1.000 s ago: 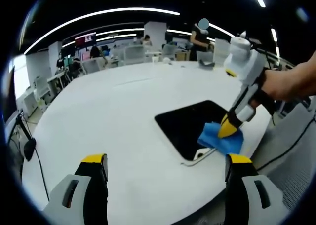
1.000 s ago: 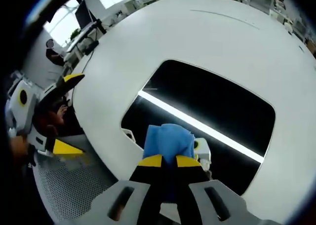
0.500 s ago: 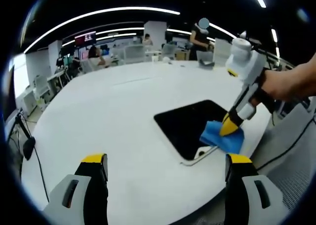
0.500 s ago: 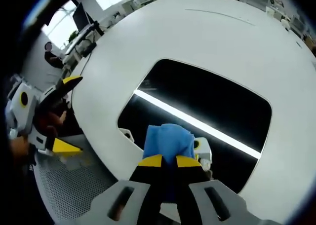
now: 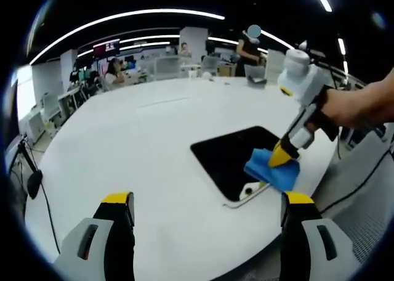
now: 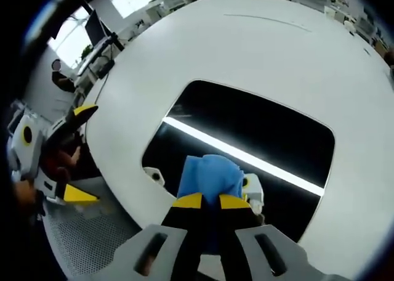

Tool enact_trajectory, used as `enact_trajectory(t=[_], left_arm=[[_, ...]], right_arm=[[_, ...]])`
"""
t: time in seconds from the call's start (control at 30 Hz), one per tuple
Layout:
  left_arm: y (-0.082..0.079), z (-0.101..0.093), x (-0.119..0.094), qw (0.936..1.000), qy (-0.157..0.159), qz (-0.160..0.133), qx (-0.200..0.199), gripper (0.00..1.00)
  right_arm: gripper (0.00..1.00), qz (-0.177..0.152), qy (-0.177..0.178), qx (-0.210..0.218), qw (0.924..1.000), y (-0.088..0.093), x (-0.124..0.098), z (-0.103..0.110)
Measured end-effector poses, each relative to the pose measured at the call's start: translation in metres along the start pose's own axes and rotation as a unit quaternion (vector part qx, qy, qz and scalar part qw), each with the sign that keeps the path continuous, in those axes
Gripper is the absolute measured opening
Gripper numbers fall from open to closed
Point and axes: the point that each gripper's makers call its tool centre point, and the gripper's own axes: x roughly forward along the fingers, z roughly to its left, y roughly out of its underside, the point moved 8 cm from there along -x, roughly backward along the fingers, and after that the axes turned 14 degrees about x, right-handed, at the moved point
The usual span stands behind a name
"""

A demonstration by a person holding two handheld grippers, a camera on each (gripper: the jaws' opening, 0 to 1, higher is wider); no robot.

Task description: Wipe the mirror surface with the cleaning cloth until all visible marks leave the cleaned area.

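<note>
A dark rounded mirror (image 5: 237, 158) (image 6: 258, 133) lies flat on the round white table (image 5: 135, 139) near its edge and reflects a bright ceiling light strip. My right gripper (image 6: 209, 202) (image 5: 278, 159) is shut on a blue cleaning cloth (image 6: 210, 176) (image 5: 271, 169), which it presses onto the mirror's near part. My left gripper (image 5: 206, 201) (image 6: 74, 151) stands open off the table's edge, apart from the mirror, with nothing between its fingers.
A mesh-patterned floor (image 6: 86, 250) lies below the table edge. Desks, monitors and seated people (image 5: 114, 68) fill the office behind the table. A person (image 5: 249, 47) stands at the far side. A cable (image 5: 363, 182) hangs at the right.
The right gripper has slid the cloth a little further onto the mirror, away from its near edge. The left gripper has not moved.
</note>
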Motion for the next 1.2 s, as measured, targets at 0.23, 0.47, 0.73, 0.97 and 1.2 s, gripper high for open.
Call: enact_trajectory(t=[0.23, 0.47, 0.73, 0.97, 1.2], left_arm=[[0.000, 0.000, 0.000, 1.0000, 0.000, -0.004, -0.005, 1.00], [-0.001, 0.000, 0.000, 1.0000, 0.002, -0.005, -0.002, 1.00], [-0.001, 0.002, -0.001, 0.9999, -0.004, -0.008, -0.007, 1.00], [-0.001, 0.002, -0.001, 0.9999, -0.003, -0.008, -0.006, 1.00], [-0.001, 0.002, -0.001, 0.9999, -0.003, -0.008, -0.005, 1.00]], right_arm=[[0.02, -0.002, 0.003, 0.005, 1.0000, -0.008, 0.002, -0.003], [0.02, -0.004, 0.007, 0.009, 0.9999, -0.021, 0.004, -0.007], [0.02, -0.004, 0.011, 0.012, 0.9999, -0.035, 0.009, -0.012], [0.02, 0.000, 0.013, 0.006, 0.9999, -0.037, 0.010, -0.012], [0.02, -0.001, 0.013, 0.005, 0.9999, -0.036, 0.009, -0.011]])
